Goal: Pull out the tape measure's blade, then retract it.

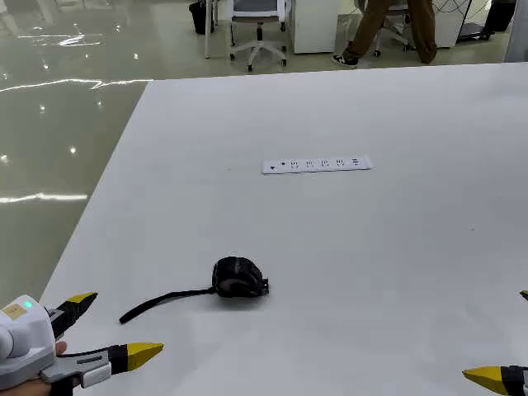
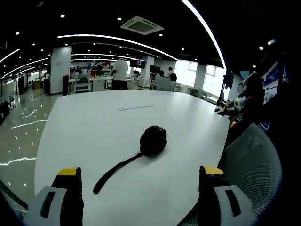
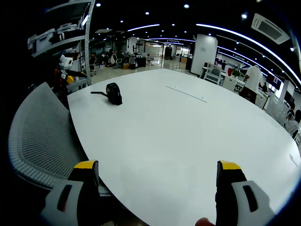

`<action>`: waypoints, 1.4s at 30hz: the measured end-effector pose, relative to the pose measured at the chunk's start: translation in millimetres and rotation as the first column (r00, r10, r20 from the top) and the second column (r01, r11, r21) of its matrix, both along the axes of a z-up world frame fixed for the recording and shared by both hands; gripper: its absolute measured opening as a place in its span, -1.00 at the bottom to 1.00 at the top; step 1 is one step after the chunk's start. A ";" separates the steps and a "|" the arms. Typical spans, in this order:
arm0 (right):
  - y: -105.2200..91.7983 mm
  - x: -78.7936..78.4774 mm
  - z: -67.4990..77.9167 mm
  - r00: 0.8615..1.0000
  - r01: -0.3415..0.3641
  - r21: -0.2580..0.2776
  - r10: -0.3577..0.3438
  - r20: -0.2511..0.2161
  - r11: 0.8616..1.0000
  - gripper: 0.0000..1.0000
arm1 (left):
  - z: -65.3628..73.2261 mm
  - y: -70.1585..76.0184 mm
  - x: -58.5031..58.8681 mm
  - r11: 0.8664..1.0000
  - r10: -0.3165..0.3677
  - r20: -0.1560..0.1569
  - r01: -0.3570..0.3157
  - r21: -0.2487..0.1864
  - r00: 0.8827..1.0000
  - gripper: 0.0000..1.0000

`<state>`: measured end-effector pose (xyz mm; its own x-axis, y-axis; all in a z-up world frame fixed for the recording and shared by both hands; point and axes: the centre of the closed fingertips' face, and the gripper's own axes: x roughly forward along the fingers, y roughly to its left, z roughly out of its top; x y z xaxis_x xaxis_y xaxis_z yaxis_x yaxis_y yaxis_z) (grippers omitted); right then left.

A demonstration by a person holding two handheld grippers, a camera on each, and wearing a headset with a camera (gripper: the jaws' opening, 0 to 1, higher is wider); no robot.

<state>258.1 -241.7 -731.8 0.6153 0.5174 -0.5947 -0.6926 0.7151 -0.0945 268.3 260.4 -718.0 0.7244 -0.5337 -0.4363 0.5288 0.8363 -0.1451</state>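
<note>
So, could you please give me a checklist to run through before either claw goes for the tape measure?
1. Left claw open and empty: ok.
2. Right claw open and empty: ok.
3. Tape measure lying free on the table, touched by neither claw: ok.
4. Blade not drawn out of the case: ok.
5. Blade hook located for gripping: cannot tell, too small.
6. Strap trailing off the case toward the left claw, not lying over the case: ok.
</note>
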 end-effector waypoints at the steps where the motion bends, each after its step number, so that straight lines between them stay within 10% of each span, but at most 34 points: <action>1: -0.5 0.3 0.3 1.000 0.000 -0.001 0.000 0.001 1.000 1.00 | 0.2 -0.4 0.0 1.000 0.000 -0.001 0.000 -0.003 1.000 1.00; 34: 3.6 14.6 4.0 1.000 0.002 -0.047 -0.002 0.000 0.999 1.00 | -4.6 4.2 1.8 1.000 0.003 -0.049 -0.004 -0.018 0.999 1.00; 42: 16.0 29.5 5.3 0.999 -0.035 -0.054 0.035 -0.005 0.998 1.00 | -0.7 -14.1 15.4 0.996 -0.091 -0.034 0.092 0.014 0.995 1.00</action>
